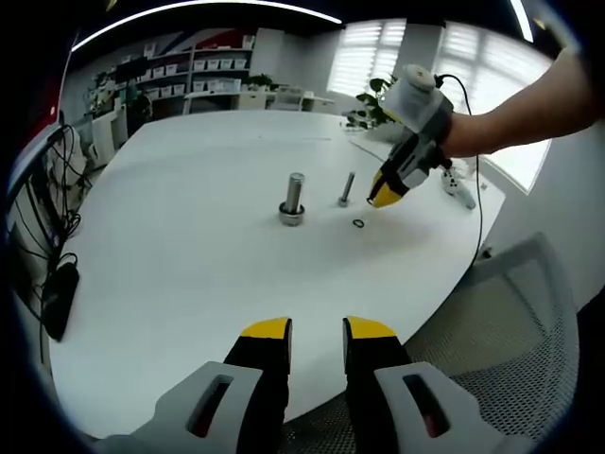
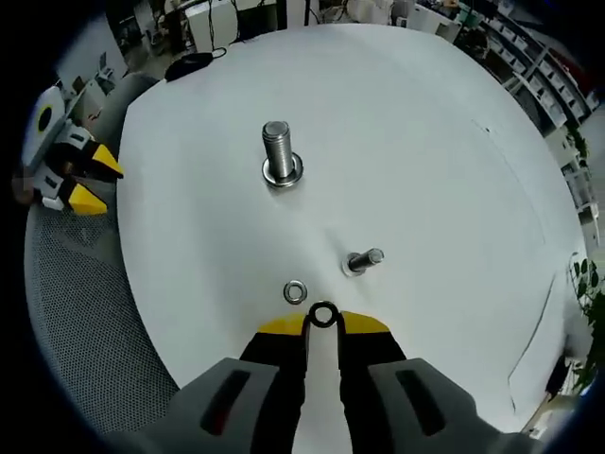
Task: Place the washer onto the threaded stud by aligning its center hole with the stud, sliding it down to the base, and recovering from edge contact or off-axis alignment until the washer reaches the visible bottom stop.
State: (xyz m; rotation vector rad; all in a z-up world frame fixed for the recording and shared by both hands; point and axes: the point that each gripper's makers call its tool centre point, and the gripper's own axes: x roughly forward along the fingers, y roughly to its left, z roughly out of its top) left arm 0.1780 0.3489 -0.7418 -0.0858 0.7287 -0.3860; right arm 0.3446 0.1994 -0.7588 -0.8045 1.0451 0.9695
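Observation:
My right gripper (image 2: 323,322) is shut on a thin washer (image 2: 323,315), pinched upright between its yellow tips just above the white table (image 2: 425,142). A small threaded stud (image 2: 362,261) stands just ahead and to the right of the tips. A second washer (image 2: 295,291) lies flat on the table close to the left tip. Farther off stands a large bolt (image 2: 278,151) with a washer around its base. In the left gripper view the right gripper (image 1: 386,196) hovers beside the small stud (image 1: 347,187), with a washer (image 1: 358,224) lying below it. My left gripper (image 1: 318,331) is open over the table's near edge.
A grey mesh chair (image 1: 510,322) stands at the table's edge beside my left gripper. The left gripper (image 2: 80,180) shows at the left, off the table over the chair (image 2: 76,312). Shelves and plants (image 1: 378,99) line the far side of the room.

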